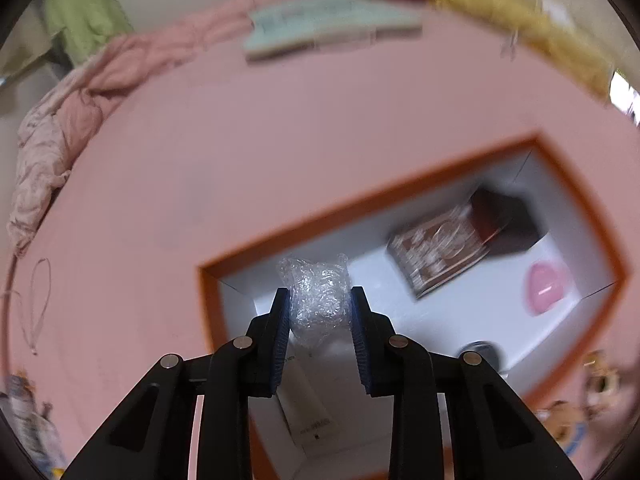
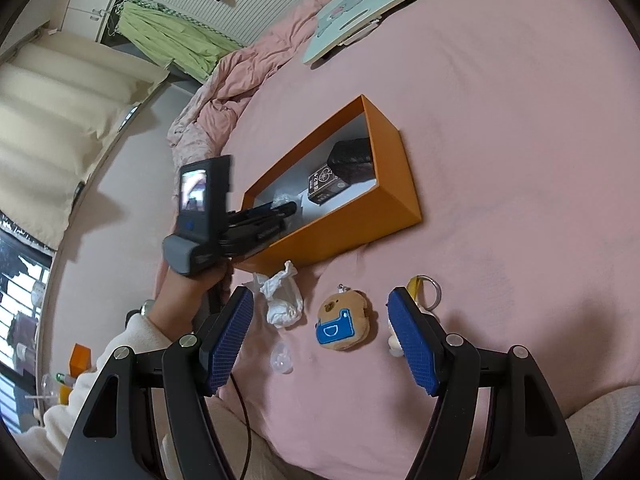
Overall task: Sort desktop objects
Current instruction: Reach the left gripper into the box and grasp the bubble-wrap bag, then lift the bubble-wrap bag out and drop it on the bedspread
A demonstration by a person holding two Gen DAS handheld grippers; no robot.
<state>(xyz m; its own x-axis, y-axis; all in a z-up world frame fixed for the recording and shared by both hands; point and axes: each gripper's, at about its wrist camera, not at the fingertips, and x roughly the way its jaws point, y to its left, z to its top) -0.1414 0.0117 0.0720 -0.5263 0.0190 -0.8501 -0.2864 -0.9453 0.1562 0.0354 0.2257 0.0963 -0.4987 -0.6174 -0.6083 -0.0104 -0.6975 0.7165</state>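
Note:
My left gripper [image 1: 320, 312] is shut on a crumpled wad of clear plastic wrap [image 1: 318, 300] and holds it over the near corner of an orange box [image 1: 304, 226] with a white inside. The box holds a brown patterned packet [image 1: 440, 258], a pink round thing [image 1: 546, 288], a white carton [image 1: 304, 404] and a dark round object [image 1: 482, 354]. In the right wrist view the left gripper [image 2: 280, 210] reaches into the orange box [image 2: 348, 224]. My right gripper [image 2: 320, 336] is open above a brown plush keychain [image 2: 344, 324]; a crumpled white tissue [image 2: 282, 300] lies to its left.
All lies on a pink bedsheet [image 2: 520, 160]. A small clear cap [image 2: 282, 360], a metal key ring with a yellow strap [image 2: 428, 286] and a small white item [image 2: 394, 342] lie near the plush. A pale green board [image 2: 360, 8] lies far back. A rumpled pink quilt [image 2: 224, 92] lies along the left edge.

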